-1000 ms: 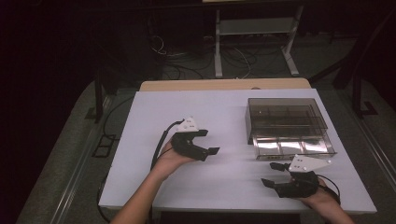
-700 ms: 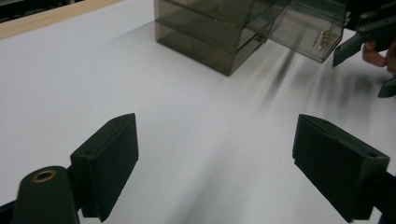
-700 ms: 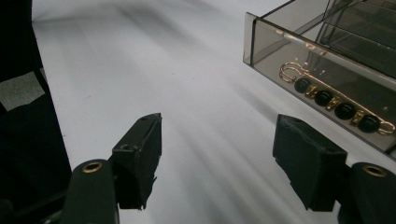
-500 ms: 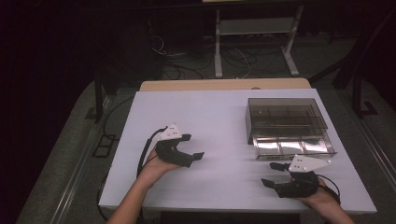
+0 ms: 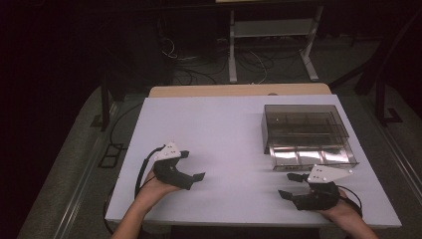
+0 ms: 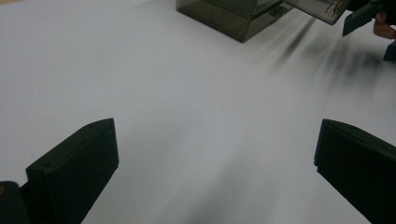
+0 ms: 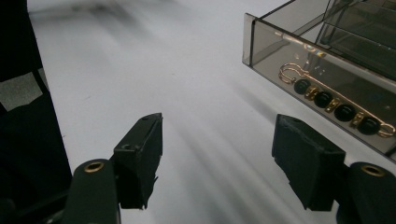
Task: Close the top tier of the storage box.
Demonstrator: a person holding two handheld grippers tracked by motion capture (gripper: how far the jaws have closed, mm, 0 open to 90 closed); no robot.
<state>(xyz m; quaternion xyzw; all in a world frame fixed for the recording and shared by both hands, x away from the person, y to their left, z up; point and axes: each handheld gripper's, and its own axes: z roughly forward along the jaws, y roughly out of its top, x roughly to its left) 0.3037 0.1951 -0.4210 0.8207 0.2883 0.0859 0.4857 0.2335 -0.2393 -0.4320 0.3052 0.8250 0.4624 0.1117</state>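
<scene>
The bracelet [image 7: 334, 100], gold links with black beads, lies in the open front tray of the smoked clear box [image 5: 306, 134], just beyond your right gripper's [image 5: 297, 185] far jaw. Those jaws stand apart with nothing between them. Your left gripper [image 5: 191, 164] rests well away on the white table [image 5: 224, 129]; its jaws have just been opening and hold nothing. Risk: the tray wall stands between jaw and bracelet; a level approach would likely shove the box rather than reach the chain.

Bare tabletop [image 5: 224, 129] left and centre, passable; smoked plastic box [image 5: 304, 130] blocks right rear.
</scene>
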